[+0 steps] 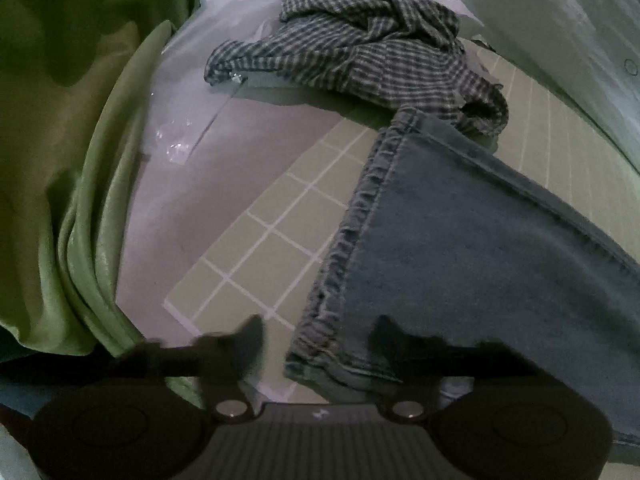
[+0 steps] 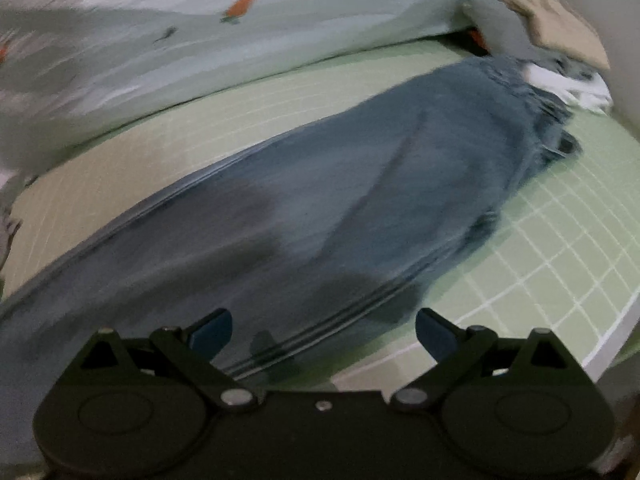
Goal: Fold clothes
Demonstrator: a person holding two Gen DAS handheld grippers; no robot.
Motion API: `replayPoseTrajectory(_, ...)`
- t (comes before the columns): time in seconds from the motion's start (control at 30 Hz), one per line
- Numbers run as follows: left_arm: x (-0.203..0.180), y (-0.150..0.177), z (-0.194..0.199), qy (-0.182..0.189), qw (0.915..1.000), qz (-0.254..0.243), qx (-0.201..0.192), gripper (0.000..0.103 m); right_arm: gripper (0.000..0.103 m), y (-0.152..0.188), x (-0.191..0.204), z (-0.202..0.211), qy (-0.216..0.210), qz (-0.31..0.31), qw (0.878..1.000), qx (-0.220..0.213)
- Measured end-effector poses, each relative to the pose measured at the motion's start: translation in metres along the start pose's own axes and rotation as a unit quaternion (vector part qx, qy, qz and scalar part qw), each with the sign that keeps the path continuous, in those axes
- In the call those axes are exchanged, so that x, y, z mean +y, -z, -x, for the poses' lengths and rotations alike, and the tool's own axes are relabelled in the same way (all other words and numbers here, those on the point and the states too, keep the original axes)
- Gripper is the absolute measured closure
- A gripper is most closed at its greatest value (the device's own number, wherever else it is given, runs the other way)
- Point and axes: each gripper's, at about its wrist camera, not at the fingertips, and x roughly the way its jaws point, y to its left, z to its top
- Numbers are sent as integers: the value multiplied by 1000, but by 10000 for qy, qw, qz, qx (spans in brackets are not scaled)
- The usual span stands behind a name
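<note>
Blue jeans (image 1: 460,240) lie flat on a green checked sheet (image 1: 256,248), their frayed hem end toward me in the left wrist view. My left gripper (image 1: 316,344) is open, its jaws standing either side of the hem's near corner, just above it. In the right wrist view the jeans (image 2: 340,208) stretch away to the upper right, blurred. My right gripper (image 2: 324,332) is open and empty, low over the near seam edge of the jeans.
A crumpled blue-and-white checked shirt (image 1: 360,48) lies beyond the hem. A green curtain (image 1: 72,120) hangs at the left. A pale quilt with carrot prints (image 2: 200,32) runs along the back. Beige (image 2: 560,28) and white (image 2: 572,84) clothes lie at the far right.
</note>
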Motion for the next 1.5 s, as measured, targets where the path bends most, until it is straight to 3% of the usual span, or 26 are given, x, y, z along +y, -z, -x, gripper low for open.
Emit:
replayPoseTrajectory(0.3, -13, 9, -10, -91, 9993, 257, 268, 21, 3, -29, -58, -5, 86, -273, 9996, 35)
replayPoseTrajectory(0.53, -9, 14, -16, -55, 9995, 227, 224, 18, 3, -23, -58, -12, 130, -345, 9991, 212)
replayPoseTrajectory(0.63, -12, 17, -13, -50, 9999, 45, 87, 27, 3, -14, -49, -11, 123, -268, 9992, 254)
replayPoseTrajectory(0.7, -16, 18, -10, 43, 9998, -213, -4, 50, 3, -7, -44, -9, 109, -237, 9993, 257)
replayPoseTrajectory(0.8, -22, 16, -8, 287, 9988, -392, -7, 73, 3, 3, -36, -6, 84, -196, 9994, 255)
replayPoseTrajectory(0.87, -24, 15, -9, 405, 9986, -336, 21, 81, 3, 7, -34, -5, 55, -212, 9994, 253)
replayPoseTrajectory(1.0, -27, 13, -6, 396, 9989, -232, -5, 83, 3, 6, -36, 0, 39, -295, 9995, 127)
replayPoseTrajectory(1.2, -54, -3, 26, 603, 9958, -404, -556, 84, 3, -1, -53, 6, 90, -390, 9992, -34)
replayPoseTrajectory(1.37, -121, -12, 62, 875, 9853, -934, -1129, 84, 3, -13, -81, 7, 109, -427, 9990, -75)
replayPoseTrajectory(1.5, -189, 0, 84, 1265, 9718, -1463, -1348, 84, 3, -26, -109, 9, 161, -431, 9988, -160)
